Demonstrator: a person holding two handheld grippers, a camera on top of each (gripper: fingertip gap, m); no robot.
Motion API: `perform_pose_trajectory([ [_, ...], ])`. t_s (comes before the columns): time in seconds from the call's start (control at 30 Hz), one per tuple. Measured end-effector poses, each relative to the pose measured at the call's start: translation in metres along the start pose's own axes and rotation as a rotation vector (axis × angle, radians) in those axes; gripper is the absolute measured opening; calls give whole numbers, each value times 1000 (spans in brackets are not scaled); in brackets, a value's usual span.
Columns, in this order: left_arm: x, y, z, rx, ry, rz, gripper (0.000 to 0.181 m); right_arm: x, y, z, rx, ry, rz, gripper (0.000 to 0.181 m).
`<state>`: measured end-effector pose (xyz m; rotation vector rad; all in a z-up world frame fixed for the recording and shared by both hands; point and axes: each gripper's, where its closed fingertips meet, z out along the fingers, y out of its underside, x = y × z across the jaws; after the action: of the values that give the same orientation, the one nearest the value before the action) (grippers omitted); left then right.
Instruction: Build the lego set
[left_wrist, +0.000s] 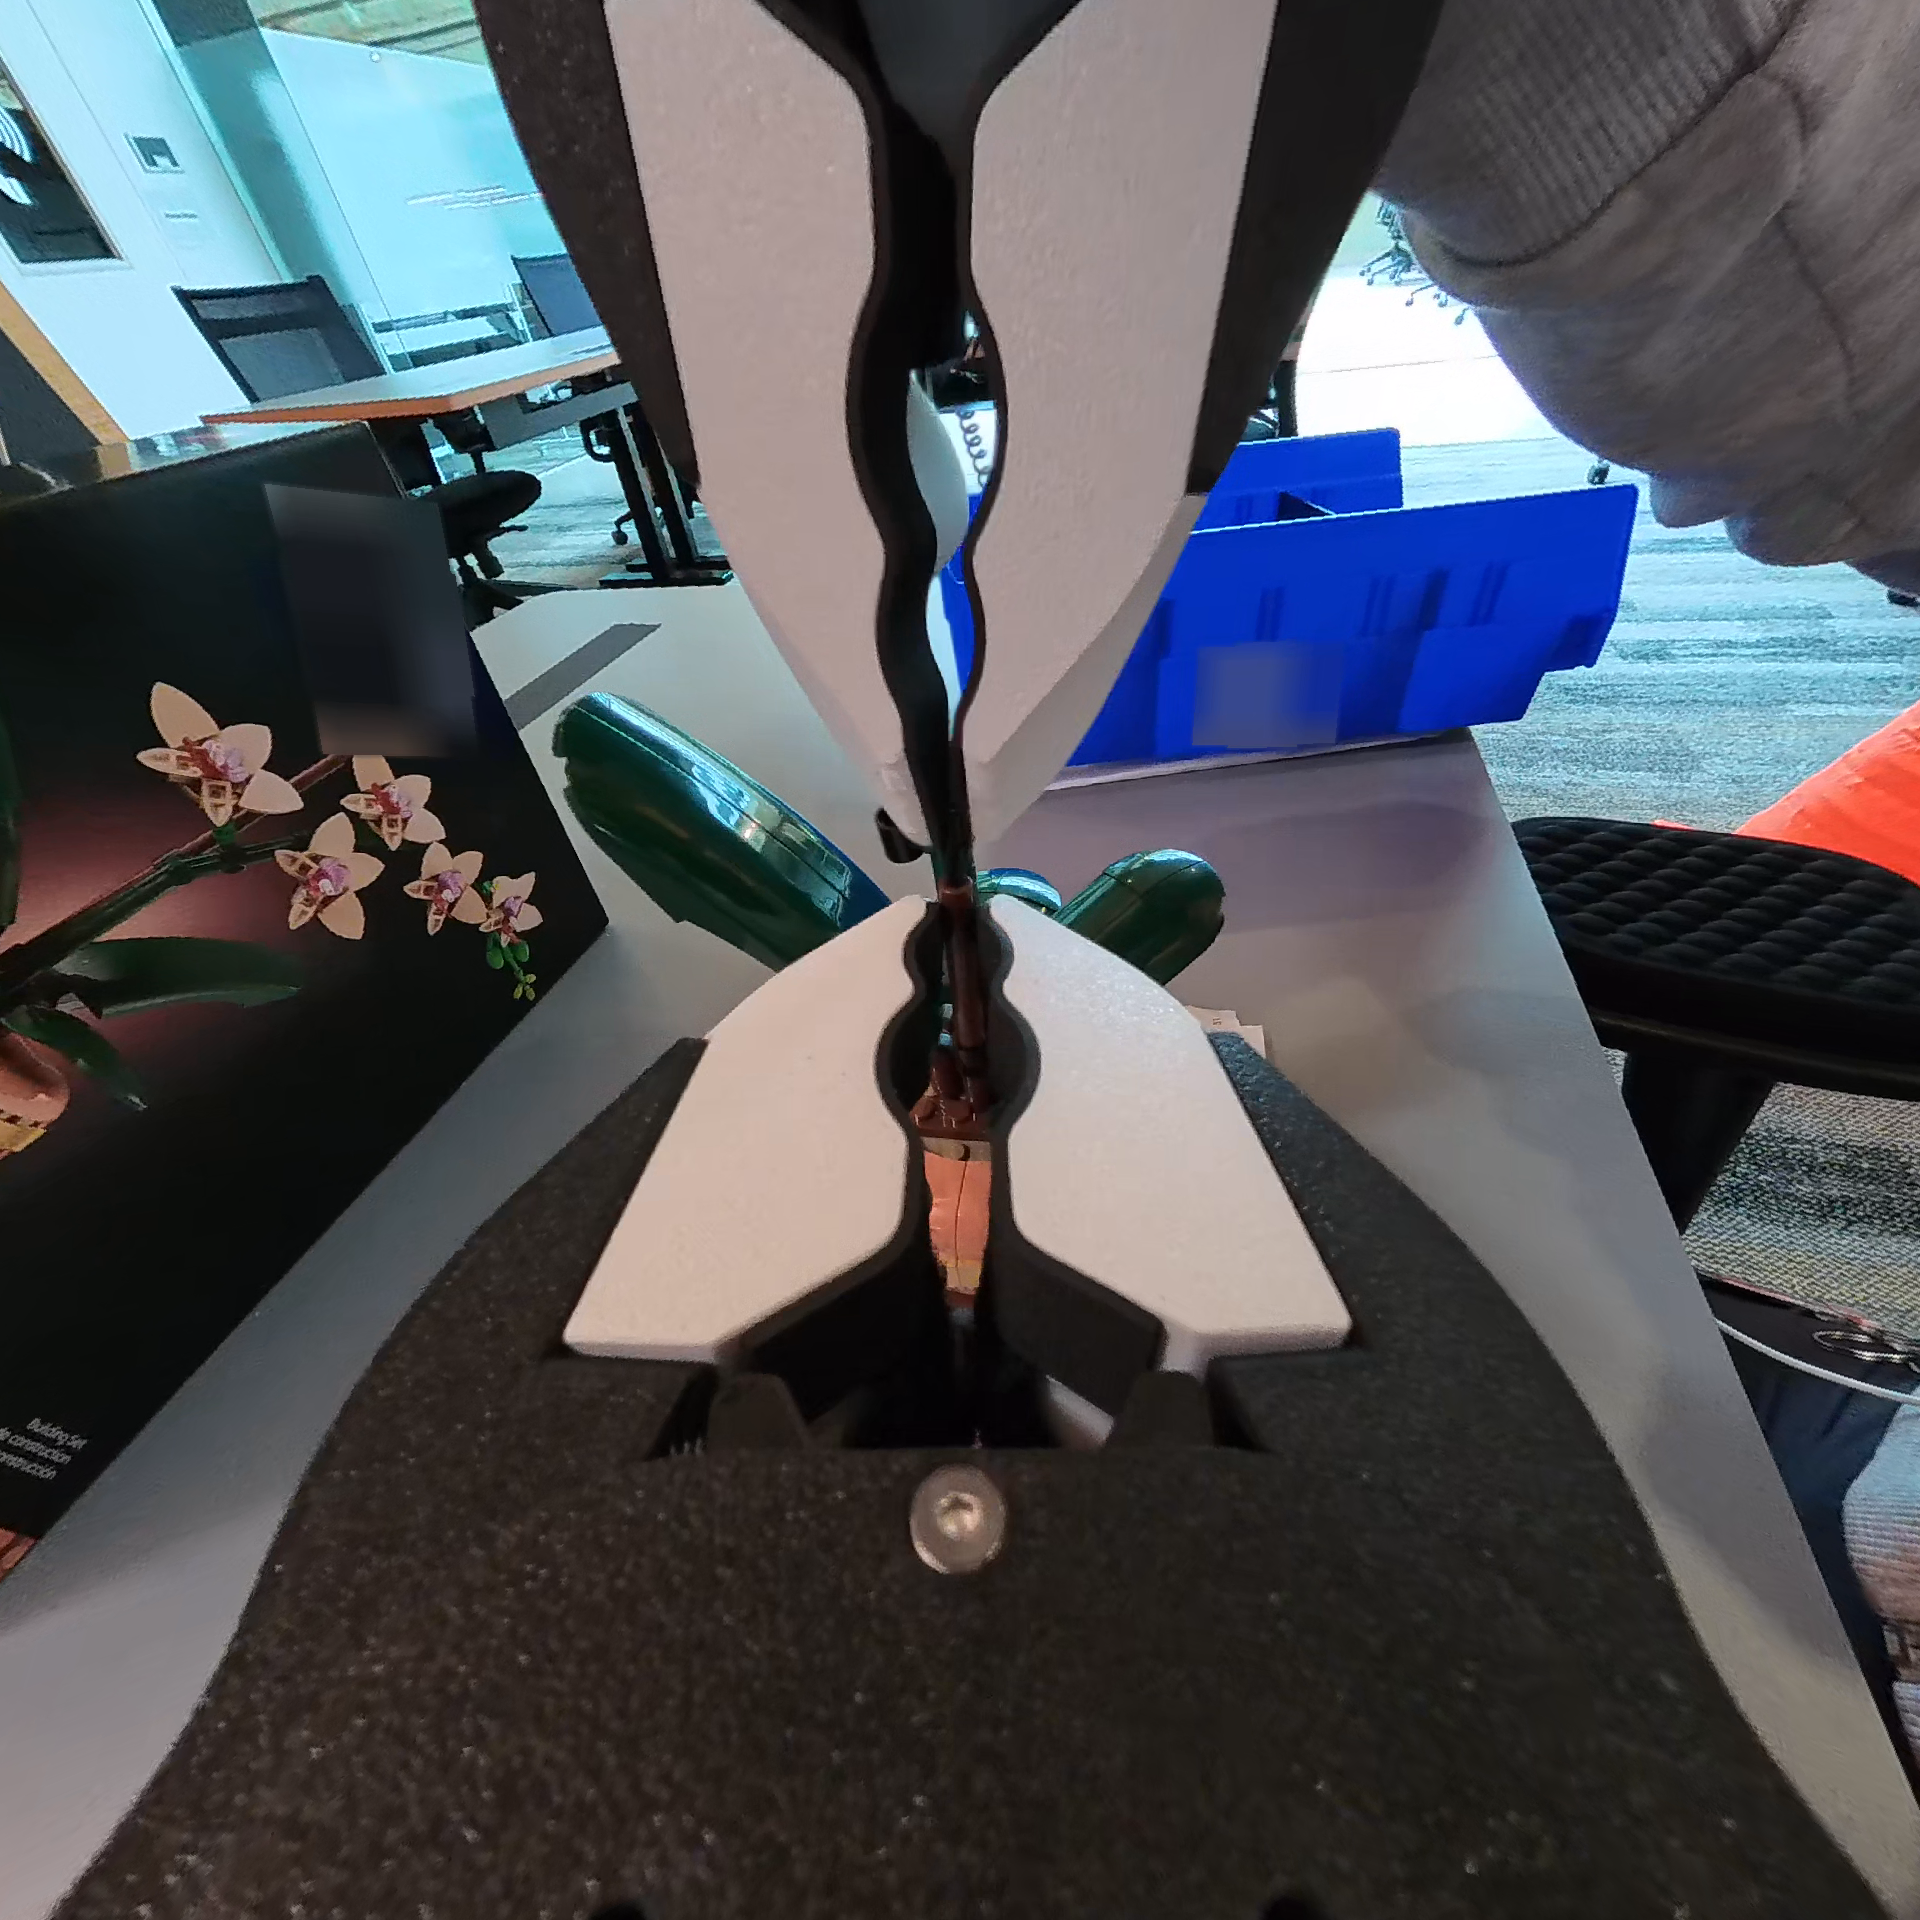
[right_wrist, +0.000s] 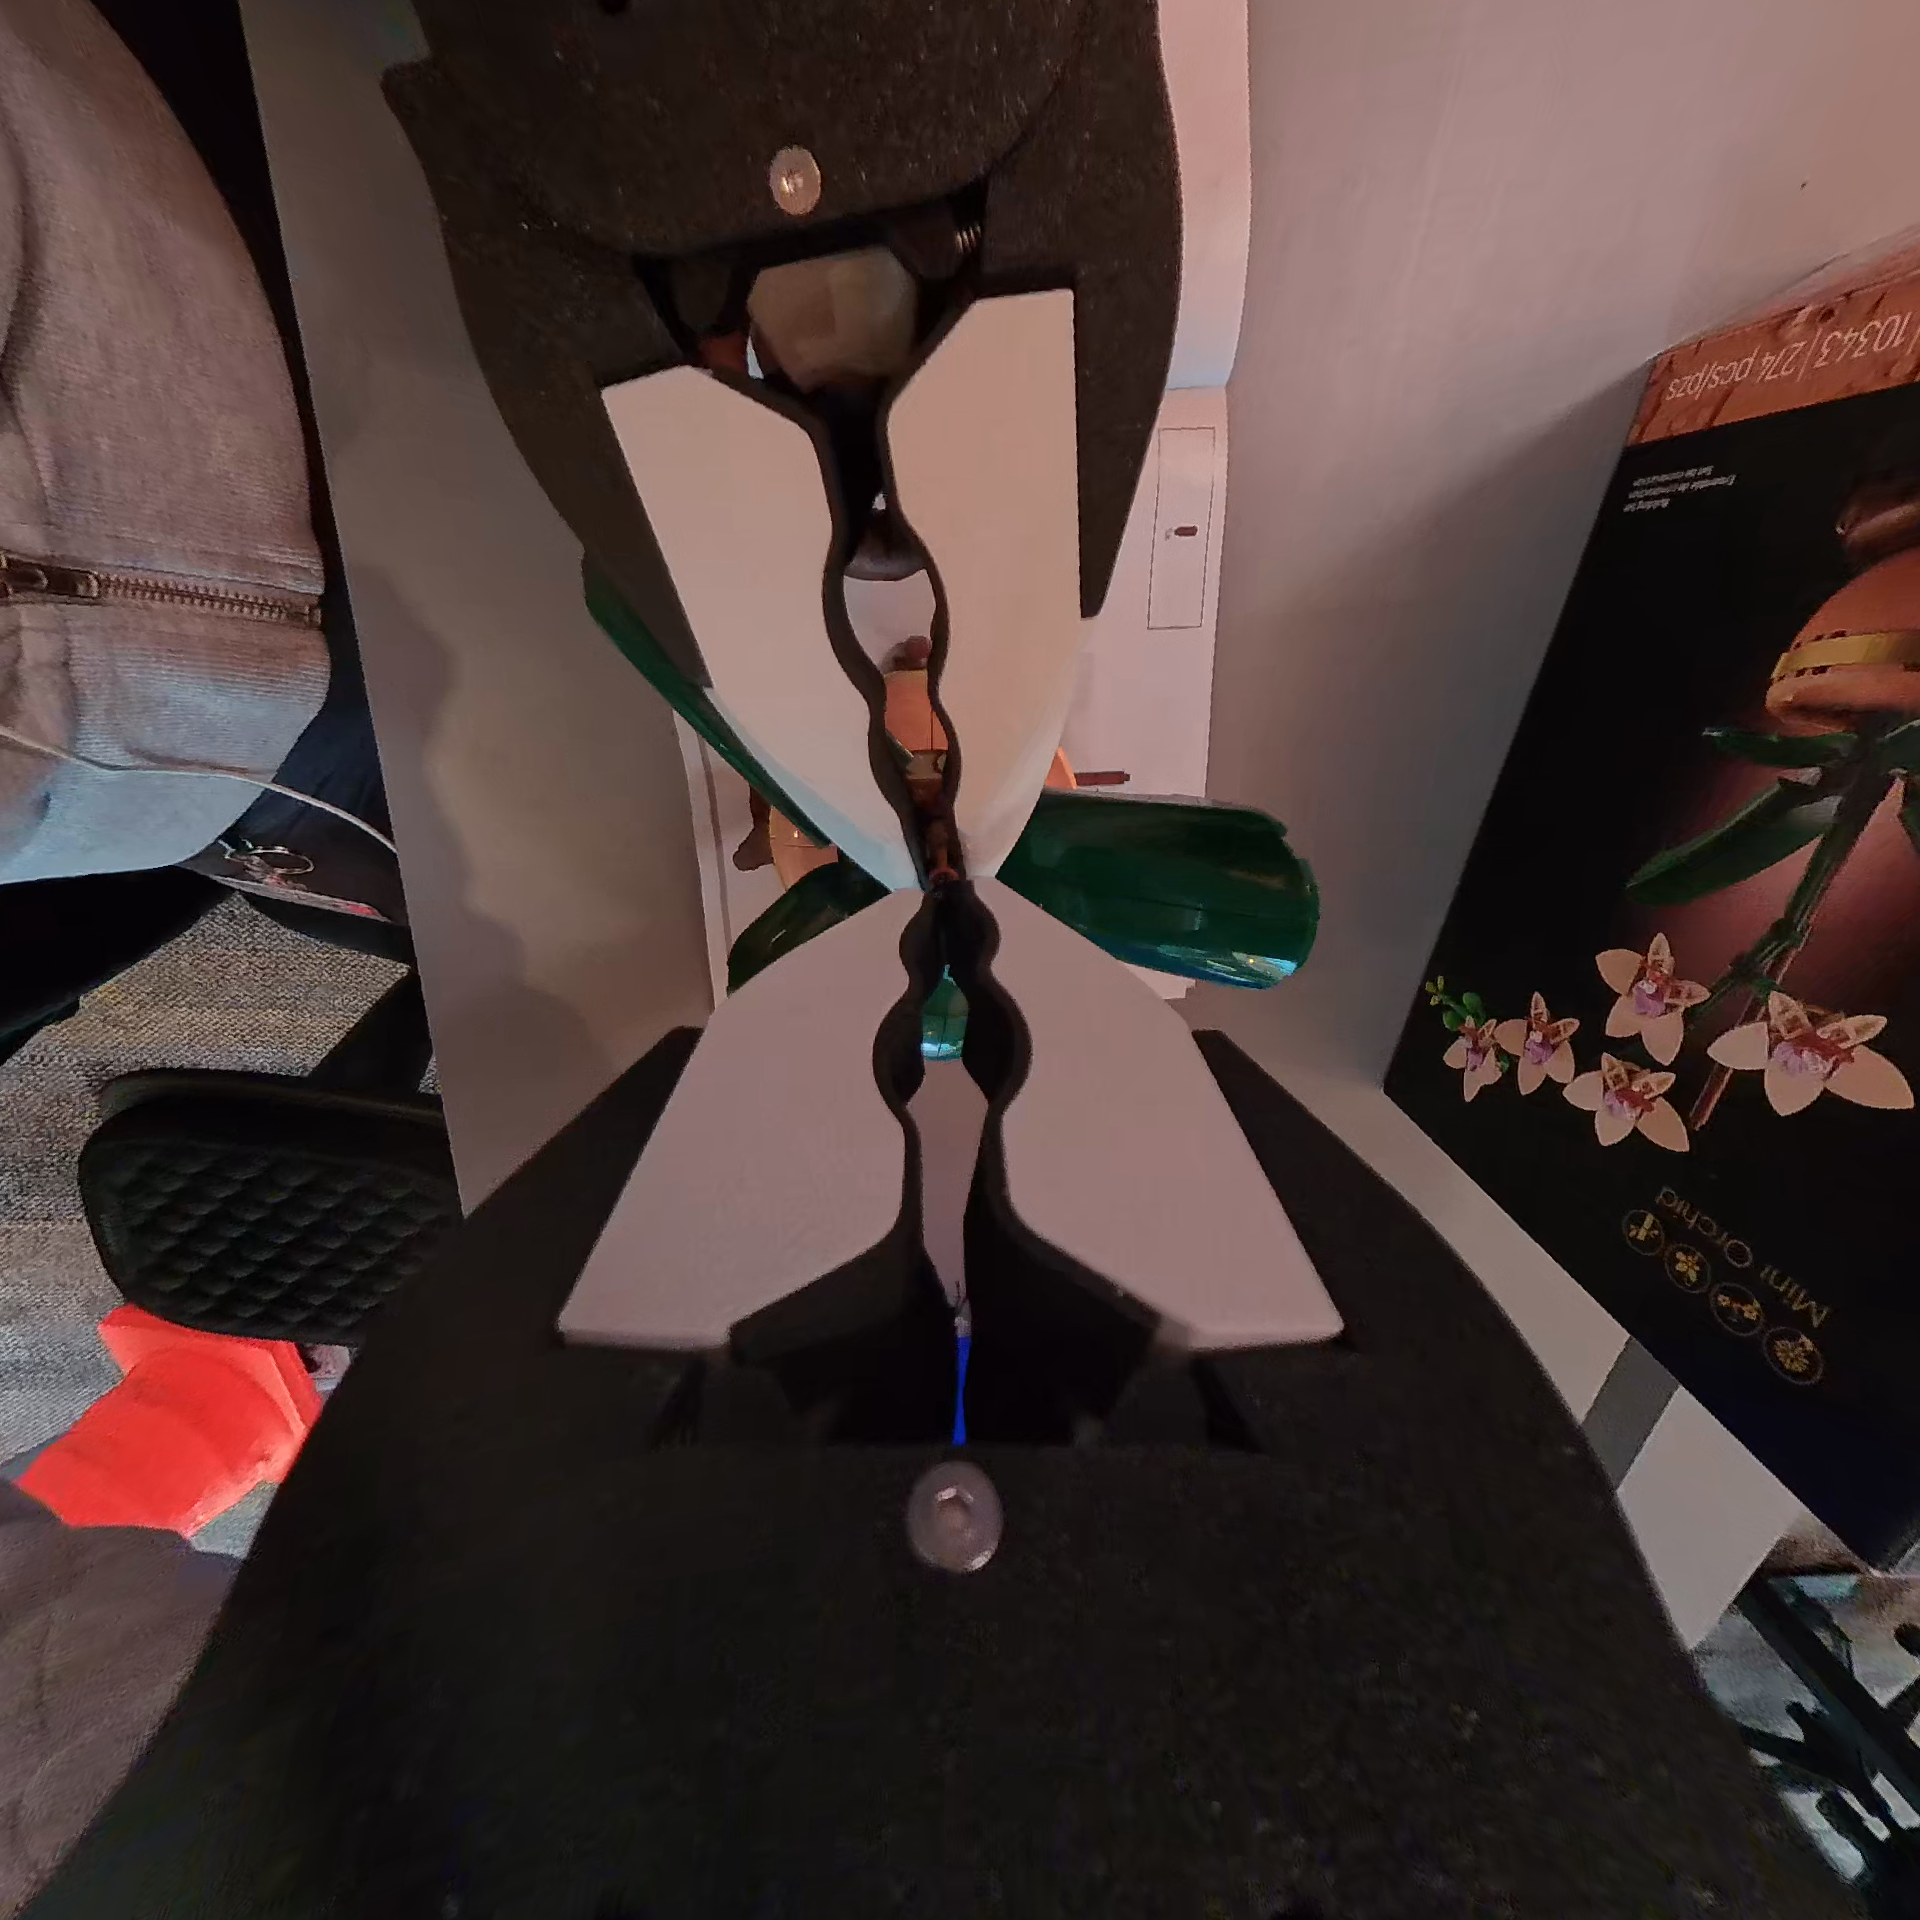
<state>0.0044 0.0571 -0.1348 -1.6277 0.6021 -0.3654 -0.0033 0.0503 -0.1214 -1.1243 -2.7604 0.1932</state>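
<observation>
A lego orchid plant is held up between my two grippers, which meet tip to tip. In the left wrist view my left gripper (left_wrist: 954, 912) is shut on the thin brown stem (left_wrist: 964, 987), with a pinkish pot piece (left_wrist: 961, 1195) showing through the gap behind its tips. My right gripper (left_wrist: 935, 831) comes down from above and is shut on the same stem's upper end. Dark green leaves (left_wrist: 707, 810) spread to both sides. In the right wrist view my right gripper (right_wrist: 940, 902) meets the left gripper (right_wrist: 935, 857), with a green leaf (right_wrist: 1153, 894) and the tan pot (right_wrist: 914, 717) behind.
The black set box with orchid pictures (left_wrist: 260, 987) stands on the grey table (left_wrist: 1299, 935) at the left; it also shows in the right wrist view (right_wrist: 1714, 935). A blue bin (left_wrist: 1351, 623) sits at the back. A black chair armrest (left_wrist: 1714, 935) and an orange object (right_wrist: 166, 1423) lie beside the table. My left and right fingertips are right by each other.
</observation>
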Motion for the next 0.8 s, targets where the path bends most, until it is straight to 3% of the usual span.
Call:
perform_pose_trajectory([
  [0.8, 0, 0, -1, -3, 4, 1, 4, 0, 1, 3, -134, 8, -3, 1],
])
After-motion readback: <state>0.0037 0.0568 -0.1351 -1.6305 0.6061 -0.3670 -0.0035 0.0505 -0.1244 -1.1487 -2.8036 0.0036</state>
